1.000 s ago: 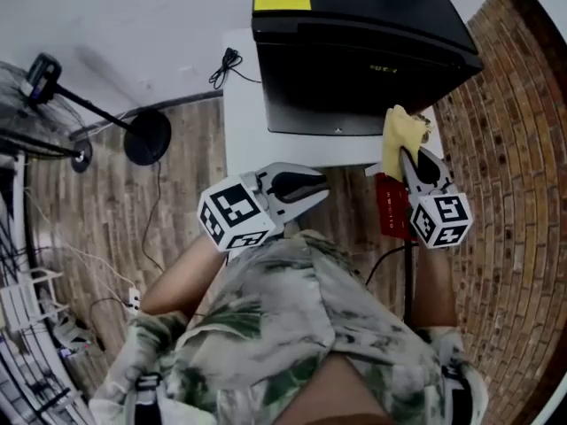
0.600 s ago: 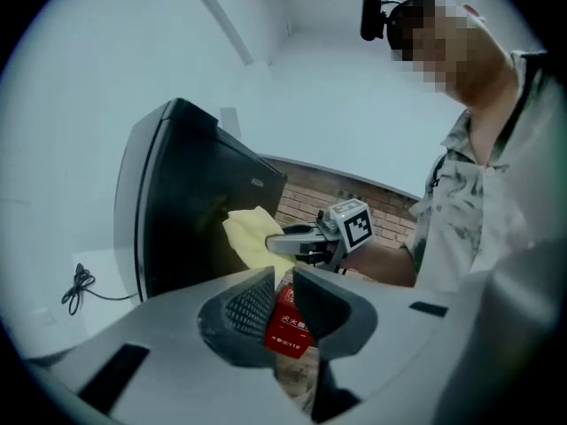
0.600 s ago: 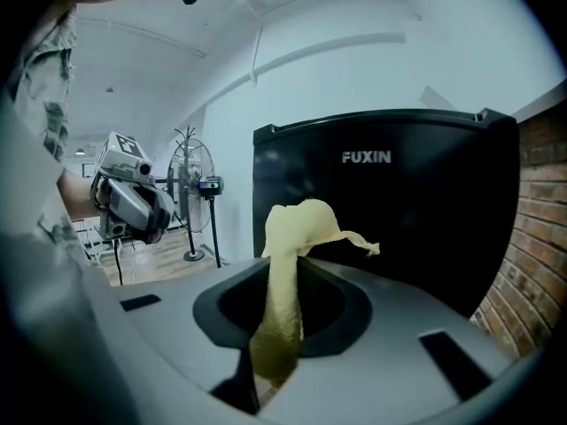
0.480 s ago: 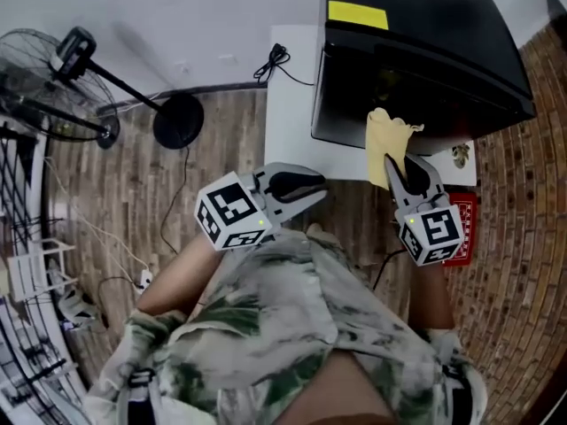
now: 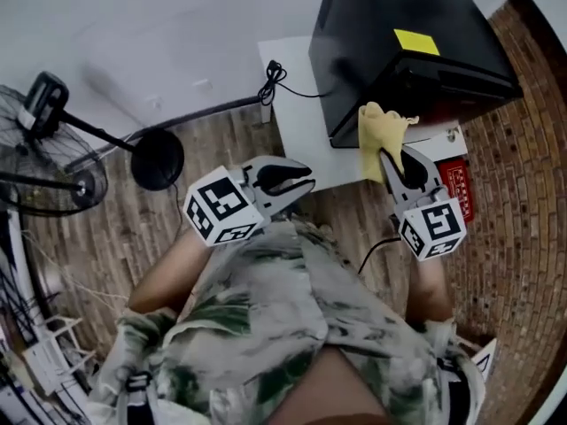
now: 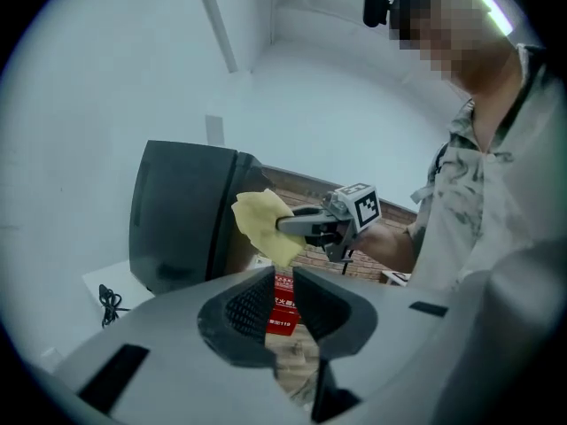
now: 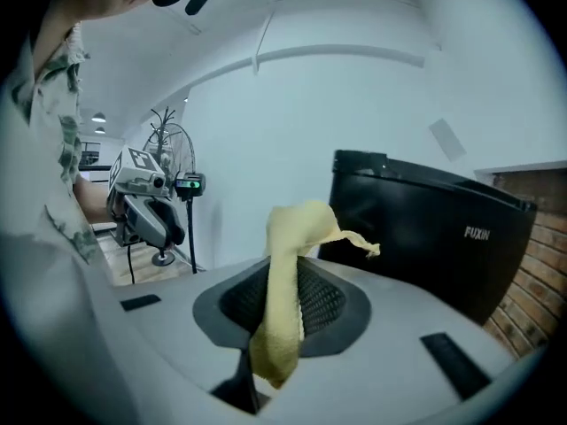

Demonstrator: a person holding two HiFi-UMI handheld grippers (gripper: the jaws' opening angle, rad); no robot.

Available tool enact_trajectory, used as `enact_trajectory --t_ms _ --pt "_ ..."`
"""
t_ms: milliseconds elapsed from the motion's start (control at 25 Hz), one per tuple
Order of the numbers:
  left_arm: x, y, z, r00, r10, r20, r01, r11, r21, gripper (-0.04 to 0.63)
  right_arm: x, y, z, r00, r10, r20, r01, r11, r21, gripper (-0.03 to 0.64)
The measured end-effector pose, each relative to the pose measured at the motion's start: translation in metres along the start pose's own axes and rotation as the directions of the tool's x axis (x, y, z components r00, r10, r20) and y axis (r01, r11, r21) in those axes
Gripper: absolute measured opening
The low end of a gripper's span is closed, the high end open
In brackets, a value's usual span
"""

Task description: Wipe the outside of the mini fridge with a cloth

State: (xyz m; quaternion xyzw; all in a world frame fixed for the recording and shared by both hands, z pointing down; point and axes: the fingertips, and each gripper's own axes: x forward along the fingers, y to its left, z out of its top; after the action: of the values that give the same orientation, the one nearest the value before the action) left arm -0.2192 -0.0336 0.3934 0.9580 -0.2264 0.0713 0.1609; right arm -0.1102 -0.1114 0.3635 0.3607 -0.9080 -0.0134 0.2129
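Gripping yellow cloth [image 5: 376, 133]: right tool [image 5: 388, 156], clenched, beside black mini fridge [image 5: 399, 51], upper right; left tool [image 5: 306, 179] released, empty, centre.

FUXIN on mini fridge [image 7: 425, 237] side; 119 on red box [image 6: 282, 311], other print too small.

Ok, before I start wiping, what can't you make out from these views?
- Cloth against the mini fridge: they overlap in the head view, so contact cannot be told.
- Yellow sticker print: too small in the head view.
- Red item: partly behind the right gripper in the head view, and its print is too small to read.
- Fridge's rear face: turned away in every view.
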Motion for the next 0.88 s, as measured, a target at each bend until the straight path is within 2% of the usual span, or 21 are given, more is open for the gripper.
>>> enact_trajectory --t_ms 160,320,520,640,800,880 --pt "-0.037 -0.003 0.000 0.995 -0.093 -0.023 0.093 0.995 0.038 0.072 0.010 0.031 0.027 0.996 -0.094 -0.009 0.094 0.995 -0.025 0.084" --pt "-0.053 -0.012 -0.010 0.987 -0.155 -0.043 0.157 0.987 0.039 0.072 0.011 0.052 0.030 0.989 -0.149 -0.023 0.150 0.989 0.010 0.084" --pt "-0.052 -0.021 -0.003 0.989 -0.143 -0.030 0.143 0.990 0.013 0.072 0.007 0.056 0.022 0.987 -0.153 -0.050 0.154 0.988 0.011 0.084" --pt "-0.054 -0.034 -0.001 0.989 -0.142 -0.034 0.143 0.989 0.027 0.072 0.007 0.049 0.023 0.991 -0.132 -0.038 0.132 0.991 0.004 0.084" --pt "-0.055 -0.027 -0.007 0.991 -0.121 -0.055 0.122 0.992 0.024 0.072 0.018 0.039 0.028 0.987 -0.157 -0.018 0.157 0.988 -0.001 0.084" --pt "-0.055 -0.028 -0.010 0.989 -0.136 -0.056 0.137 0.990 0.014 0.072 0.023 0.036 0.035 0.984 -0.179 -0.021 0.178 0.984 -0.022 0.084"
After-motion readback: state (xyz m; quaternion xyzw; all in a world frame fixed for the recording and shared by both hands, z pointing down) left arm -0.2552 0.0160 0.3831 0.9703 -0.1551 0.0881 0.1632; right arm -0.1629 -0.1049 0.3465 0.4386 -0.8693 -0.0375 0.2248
